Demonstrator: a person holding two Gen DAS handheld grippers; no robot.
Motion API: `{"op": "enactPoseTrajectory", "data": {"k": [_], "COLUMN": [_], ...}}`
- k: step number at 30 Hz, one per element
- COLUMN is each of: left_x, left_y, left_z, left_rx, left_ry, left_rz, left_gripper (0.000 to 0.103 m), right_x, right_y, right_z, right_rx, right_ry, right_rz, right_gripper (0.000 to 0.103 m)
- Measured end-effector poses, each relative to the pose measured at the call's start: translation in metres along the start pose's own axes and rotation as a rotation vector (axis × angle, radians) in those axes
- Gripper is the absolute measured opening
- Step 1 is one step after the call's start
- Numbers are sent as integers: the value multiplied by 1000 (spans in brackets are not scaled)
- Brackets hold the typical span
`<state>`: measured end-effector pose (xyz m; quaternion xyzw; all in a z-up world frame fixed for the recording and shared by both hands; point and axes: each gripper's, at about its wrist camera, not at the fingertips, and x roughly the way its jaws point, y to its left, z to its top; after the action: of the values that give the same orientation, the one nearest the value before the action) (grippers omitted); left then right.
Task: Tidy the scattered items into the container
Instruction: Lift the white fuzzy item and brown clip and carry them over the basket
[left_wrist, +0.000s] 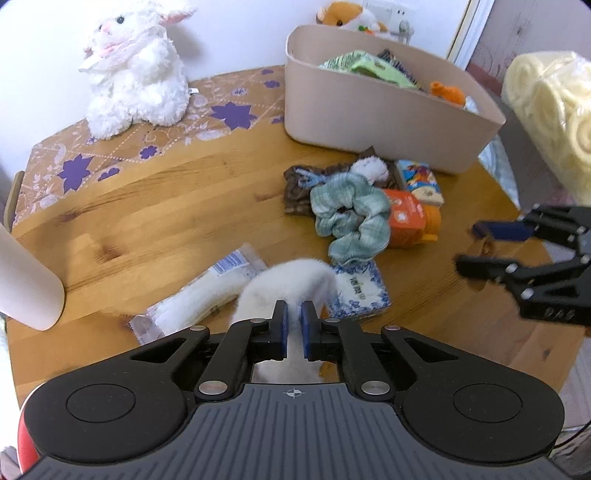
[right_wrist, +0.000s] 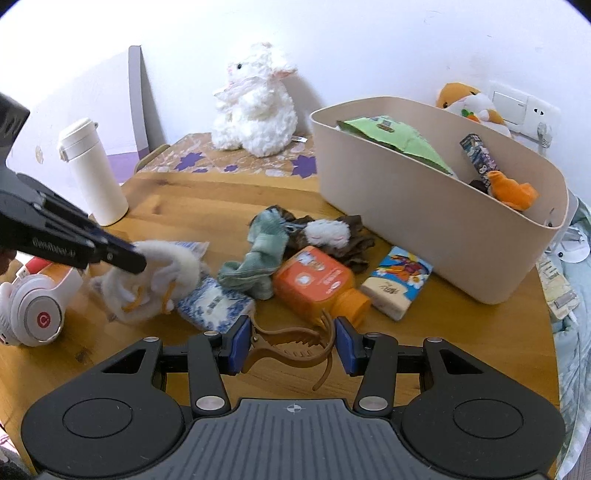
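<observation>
The left claw (left_wrist: 294, 328) is pinched shut on a fluffy white plush toy (right_wrist: 155, 280), soft and shapeless with thin yellow bits showing underneath; it sits low over the wooden bench (left_wrist: 155, 206), touching a blue-and-white tissue pack (right_wrist: 214, 304). The right claw (right_wrist: 291, 343) stands wide, its blue pads on either side of a brown hair clip (right_wrist: 291, 341) lying on the wood; the left pad touches the clip's handle end, the right one looks just clear of it.

Behind them lies a tight heap: a teal scrunchie (left_wrist: 351, 214), an orange bottle (right_wrist: 317, 288) on its side, a cartoon-printed tissue pack (right_wrist: 399, 286), brown cloth (right_wrist: 351, 240) and a small white pompom (right_wrist: 327, 232). The beige container (right_wrist: 436, 229) stands just past the heap, near the bench's right rim, already holding a green packet (right_wrist: 399, 138) and an orange plush (right_wrist: 513, 192). Bare wood stretches to the left, up to a white flask (right_wrist: 94, 173). White headphones (right_wrist: 37, 314) rest at the near left edge.
</observation>
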<state>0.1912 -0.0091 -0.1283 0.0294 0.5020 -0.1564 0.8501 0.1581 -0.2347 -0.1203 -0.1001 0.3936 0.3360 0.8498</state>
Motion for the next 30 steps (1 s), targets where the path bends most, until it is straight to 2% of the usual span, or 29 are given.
{"op": "enactPoseTrajectory", "data": {"k": [16, 30], "left_x": [-6, -40], "left_y": [3, 7], "left_z": [1, 8], "left_rx": [-50, -68], "left_ry": [-33, -119], "left_rz": [52, 55], "left_gripper": [5, 5], "right_x": [-1, -2], "right_y": [-9, -9], "right_z": [7, 24], "right_rx": [-15, -46], "right_ry": [-10, -49], "right_rz": [12, 25], "right_gripper": [45, 45]}}
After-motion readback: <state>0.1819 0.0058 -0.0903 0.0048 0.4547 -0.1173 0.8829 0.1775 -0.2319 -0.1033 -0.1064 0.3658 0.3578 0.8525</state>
